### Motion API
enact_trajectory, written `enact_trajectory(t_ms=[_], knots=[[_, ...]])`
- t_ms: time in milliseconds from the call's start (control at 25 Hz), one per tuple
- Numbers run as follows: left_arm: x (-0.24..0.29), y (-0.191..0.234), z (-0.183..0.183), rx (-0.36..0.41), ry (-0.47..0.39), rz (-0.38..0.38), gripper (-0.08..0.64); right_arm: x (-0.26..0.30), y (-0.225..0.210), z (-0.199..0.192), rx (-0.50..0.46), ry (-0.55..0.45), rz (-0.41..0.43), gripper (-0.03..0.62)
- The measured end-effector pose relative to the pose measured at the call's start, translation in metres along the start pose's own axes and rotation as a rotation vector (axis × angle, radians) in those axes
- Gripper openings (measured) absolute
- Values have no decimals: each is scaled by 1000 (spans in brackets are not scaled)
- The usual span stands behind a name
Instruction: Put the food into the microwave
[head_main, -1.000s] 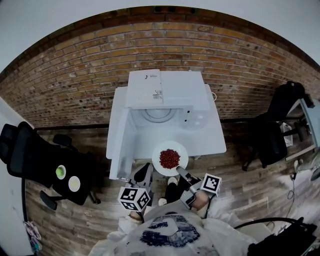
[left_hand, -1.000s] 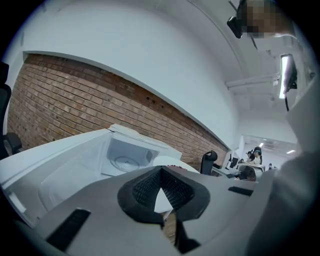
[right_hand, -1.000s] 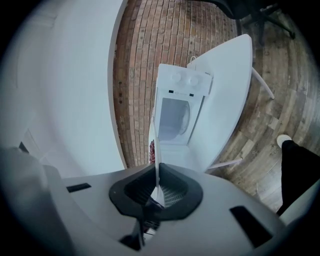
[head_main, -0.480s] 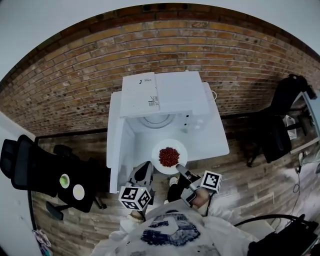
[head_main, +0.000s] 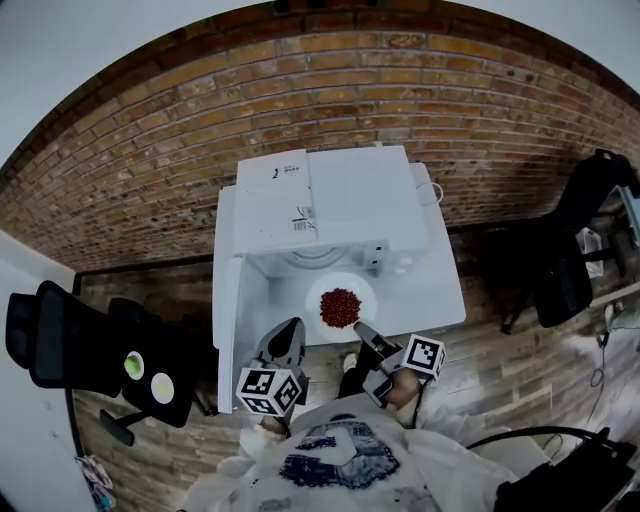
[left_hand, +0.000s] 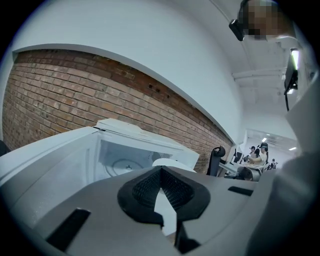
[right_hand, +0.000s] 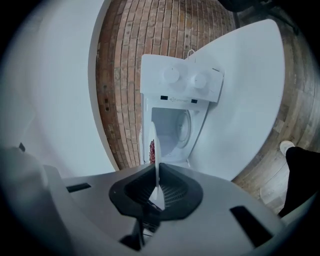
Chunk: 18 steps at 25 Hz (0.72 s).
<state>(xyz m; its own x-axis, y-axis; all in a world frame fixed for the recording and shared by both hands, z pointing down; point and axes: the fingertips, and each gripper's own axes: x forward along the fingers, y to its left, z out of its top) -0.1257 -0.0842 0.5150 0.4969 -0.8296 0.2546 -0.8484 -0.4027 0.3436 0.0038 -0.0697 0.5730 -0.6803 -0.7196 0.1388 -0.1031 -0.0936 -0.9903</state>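
Right tool (head_main: 362, 332) pinches the plate (head_main: 322, 284) rim at its 5 o'clock. You have advanced the food (head_main: 341, 307) to the open microwave (head_main: 340, 200) mouth, so insertion remains. Left tool (head_main: 288, 345) is pressed together, empty. The white table (head_main: 440, 290) stands on a wood floor (head_main: 520, 370), with a brick wall (head_main: 150, 150) at 12 o'clock.

Brick wall (head_main: 200, 130), wood floor (head_main: 520, 370), black chair (head_main: 70, 340).
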Motion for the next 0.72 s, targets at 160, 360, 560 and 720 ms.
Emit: enact_trajectory(t_ms=[160, 360, 560, 720], knots=[[21, 5, 2, 2, 18, 13, 8, 10, -8, 17, 14, 18, -22, 23], [45, 9, 3, 3, 29, 30, 8, 24, -13, 36, 33, 44, -31, 22], [57, 14, 6, 9, 22, 45, 8, 35, -20, 46, 45, 64, -44, 22], [62, 21, 9, 8, 16, 57, 8, 42, -23, 49, 50, 77, -57, 23]])
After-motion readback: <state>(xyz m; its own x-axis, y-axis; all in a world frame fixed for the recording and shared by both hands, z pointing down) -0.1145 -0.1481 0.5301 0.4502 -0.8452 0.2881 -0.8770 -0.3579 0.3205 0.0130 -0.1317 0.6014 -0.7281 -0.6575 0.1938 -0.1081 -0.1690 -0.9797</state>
